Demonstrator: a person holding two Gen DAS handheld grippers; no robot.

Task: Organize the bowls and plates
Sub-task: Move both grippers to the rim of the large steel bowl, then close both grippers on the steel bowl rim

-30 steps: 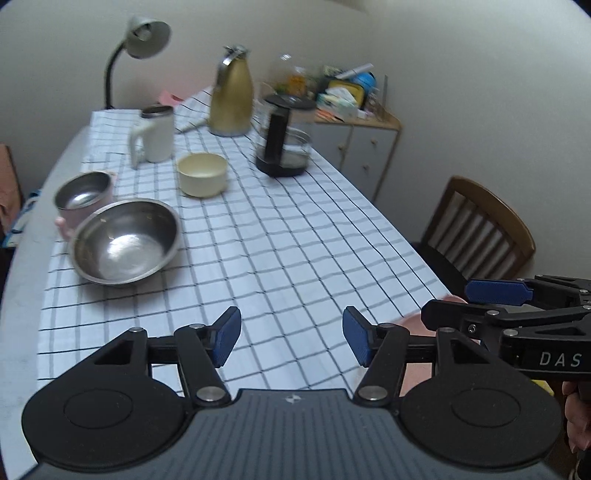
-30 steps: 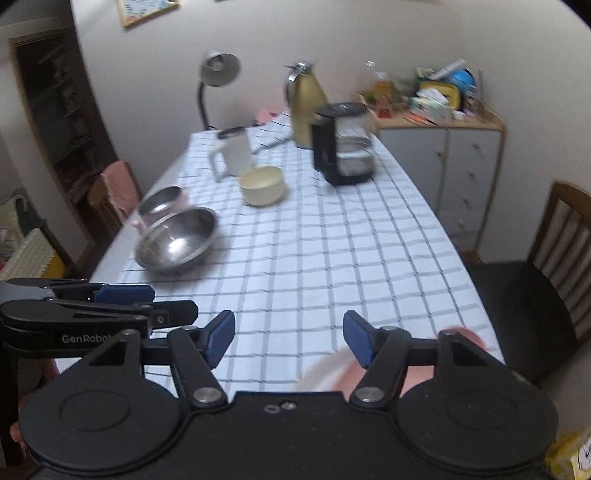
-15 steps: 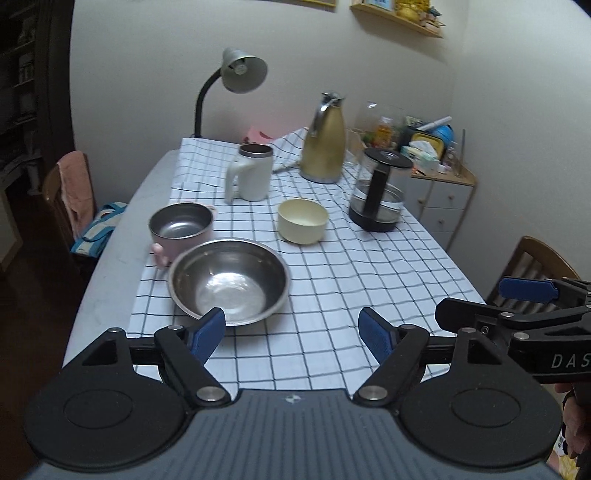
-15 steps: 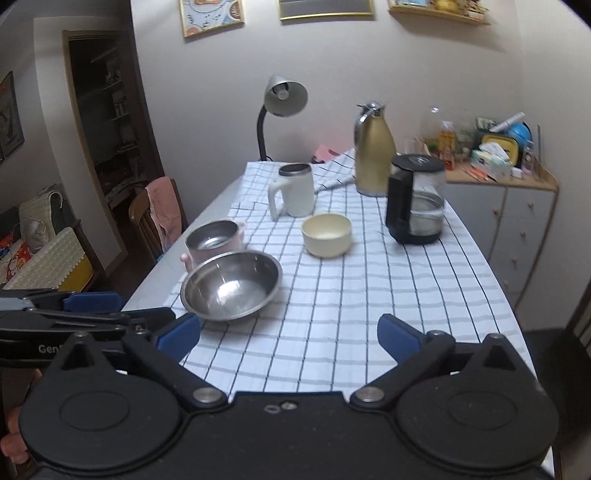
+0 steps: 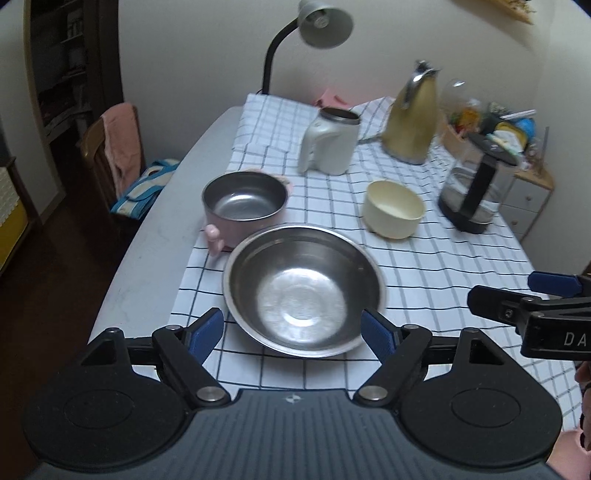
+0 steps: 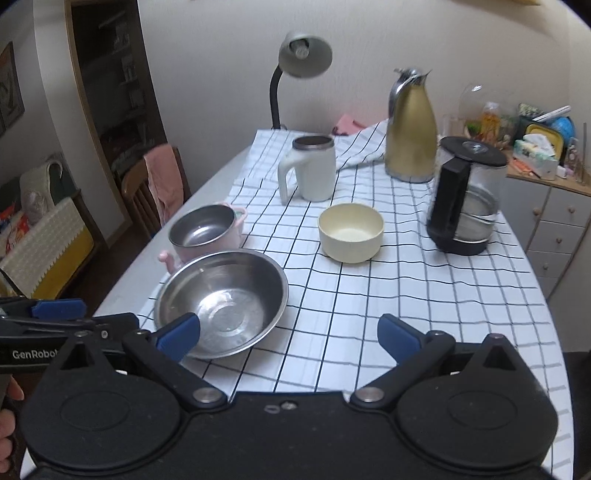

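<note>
A large steel bowl sits empty near the front left of the checked tablecloth. Behind it stands a pink pot with a steel inside, and to the right a small cream bowl. My left gripper hangs open just before the large bowl's near rim, holding nothing. My right gripper is wide open over the cloth, right of the large steel bowl, and its left finger overlaps the bowl's rim in that view. The cream bowl and pink pot lie further back.
A white mug, a gold jug, a glass kettle and a desk lamp stand at the back. A chair with a pink cloth is left of the table, a cluttered cabinet right.
Both views have swung left and moved closer to the bowls. The jaws of both grippers stand wider than before. The large steel bowl now lies right in front of the left fingers.
</note>
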